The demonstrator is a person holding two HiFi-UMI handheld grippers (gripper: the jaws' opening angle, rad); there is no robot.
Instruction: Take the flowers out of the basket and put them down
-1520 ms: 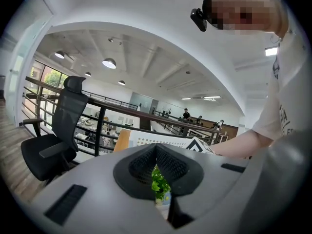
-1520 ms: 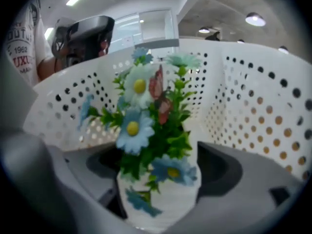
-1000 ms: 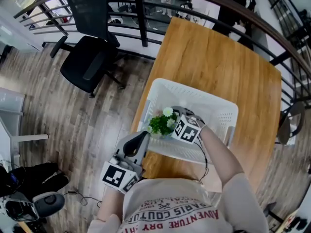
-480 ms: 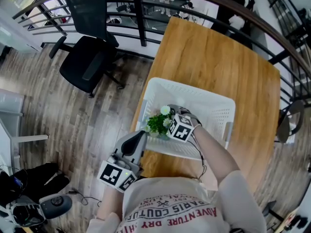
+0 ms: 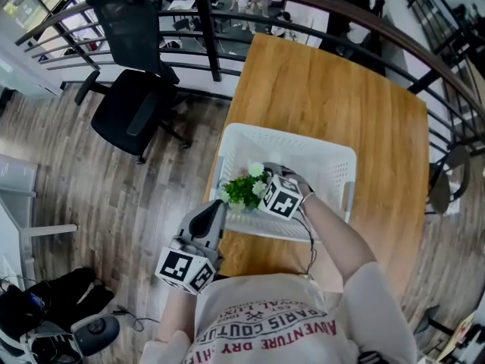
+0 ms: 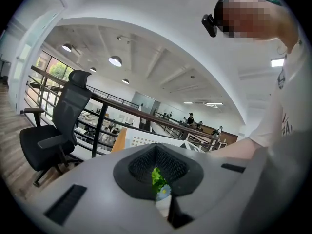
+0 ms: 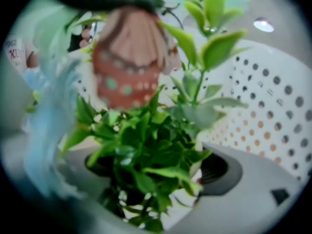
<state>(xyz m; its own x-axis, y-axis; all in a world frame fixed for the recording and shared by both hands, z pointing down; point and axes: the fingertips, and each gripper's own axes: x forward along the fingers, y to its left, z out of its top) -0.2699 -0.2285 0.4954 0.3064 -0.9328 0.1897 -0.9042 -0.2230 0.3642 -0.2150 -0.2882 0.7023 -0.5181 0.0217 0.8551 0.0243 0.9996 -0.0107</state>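
Note:
A bunch of flowers [image 5: 242,191] with green leaves and pale blooms lies in the near left part of the white perforated basket [image 5: 288,139]. My right gripper [image 5: 260,180] reaches steeply down into the basket at the bunch. Its jaws have just been opening and stand wide, with green foliage [image 7: 146,145] filling the gap between them [image 7: 156,177]; a pink and red bloom [image 7: 129,57] hangs blurred close above. My left gripper [image 5: 214,211] stays outside the basket's near left corner, shut and holding nothing. In the left gripper view a scrap of green leaf [image 6: 157,177] shows past its tips.
The basket stands at the near end of a wooden table [image 5: 341,82]. A black office chair [image 5: 132,105] sits on the wood floor to the left. A dark metal railing [image 5: 220,29] runs past the table's far end. The basket's dotted wall [image 7: 273,106] is right of the foliage.
The right gripper stays at the flowers in the basket, nearly in the same place. The left gripper has not moved.

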